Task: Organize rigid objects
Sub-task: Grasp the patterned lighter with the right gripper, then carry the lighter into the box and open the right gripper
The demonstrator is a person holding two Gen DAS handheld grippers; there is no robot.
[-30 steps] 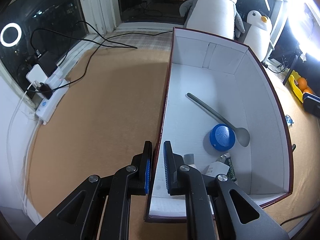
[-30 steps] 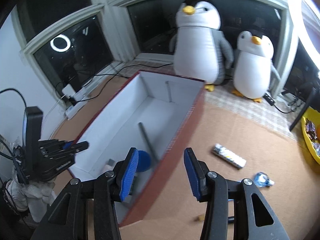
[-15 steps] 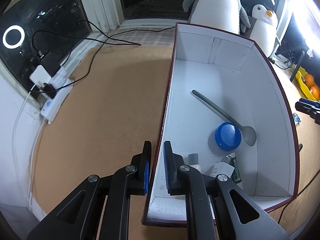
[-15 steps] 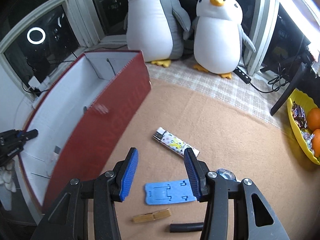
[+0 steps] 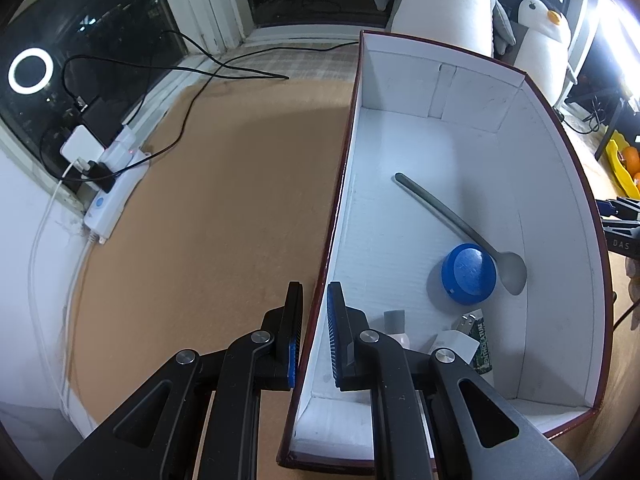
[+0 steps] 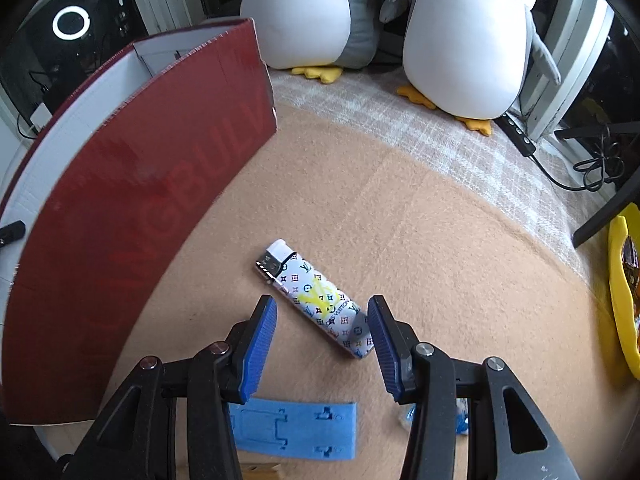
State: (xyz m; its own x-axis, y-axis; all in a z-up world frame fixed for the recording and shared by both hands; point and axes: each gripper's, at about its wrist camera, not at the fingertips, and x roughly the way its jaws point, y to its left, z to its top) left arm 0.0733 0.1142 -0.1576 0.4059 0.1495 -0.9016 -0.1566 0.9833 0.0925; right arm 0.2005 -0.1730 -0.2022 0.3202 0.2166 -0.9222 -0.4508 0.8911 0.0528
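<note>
A dark red box with a white inside (image 5: 560,184) holds a grey spoon (image 5: 452,220), a blue round lid (image 5: 468,274), a small grey-capped bottle (image 5: 394,320) and a green tube (image 5: 478,336). My left gripper (image 5: 314,332) is shut on the box's left wall, one pad on each side. In the right wrist view a white patterned lighter (image 6: 316,300) lies on the tan cloth beside the box (image 6: 140,200). My right gripper (image 6: 322,344) hangs open just above it, the lighter's near end close to the right pad. A blue flat plastic piece (image 6: 296,426) lies under the fingers.
Two plush penguins (image 6: 304,8) (image 6: 468,40) stand at the back by the window. A yellow tray (image 6: 622,300) is at the right edge. A power strip with cables (image 5: 112,196) lies left of the box. A small clear-blue item (image 6: 460,420) lies beneath the right finger.
My right gripper swung from over the box to the right and sank toward the lighter, which now lies between its fingers. The left gripper kept its hold on the wall.
</note>
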